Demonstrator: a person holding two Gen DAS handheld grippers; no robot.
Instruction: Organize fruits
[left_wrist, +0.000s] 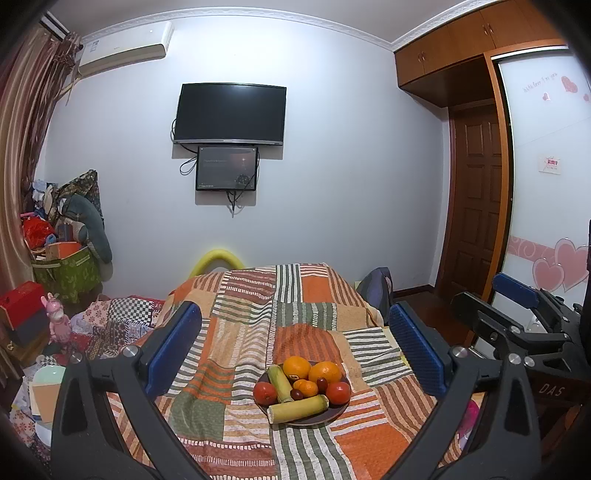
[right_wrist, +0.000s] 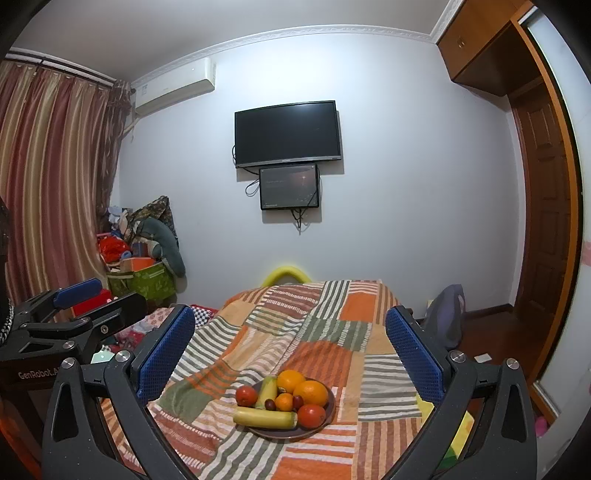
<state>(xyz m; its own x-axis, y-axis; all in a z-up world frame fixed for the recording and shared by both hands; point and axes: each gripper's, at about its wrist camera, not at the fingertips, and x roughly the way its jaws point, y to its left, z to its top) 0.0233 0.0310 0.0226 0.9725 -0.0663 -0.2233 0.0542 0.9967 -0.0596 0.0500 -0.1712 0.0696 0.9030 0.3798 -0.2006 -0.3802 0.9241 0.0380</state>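
Both the left gripper (left_wrist: 291, 339) and right gripper (right_wrist: 290, 343) hover spread apart and empty above the fruit-filled plate (left_wrist: 334, 410) on the patchwork-covered surface (left_wrist: 236, 402), seemingly poised to pick.

A home bedroom: a bed (left_wrist: 295, 306) under a patchwork blanket, a wall-mounted television (left_wrist: 229, 113), an air conditioner (left_wrist: 125, 48), striped curtains (right_wrist: 48, 177), a wooden wardrobe (left_wrist: 461, 48) and door (left_wrist: 476, 199).

1 plate (left_wrist: 334, 412): 2 oranges (left_wrist: 296, 367), 2 tomatoes (left_wrist: 265, 393), 2 cane pieces (left_wrist: 297, 408), 1 tangerine (left_wrist: 308, 388), perhaps 2 dates (left_wrist: 322, 384).
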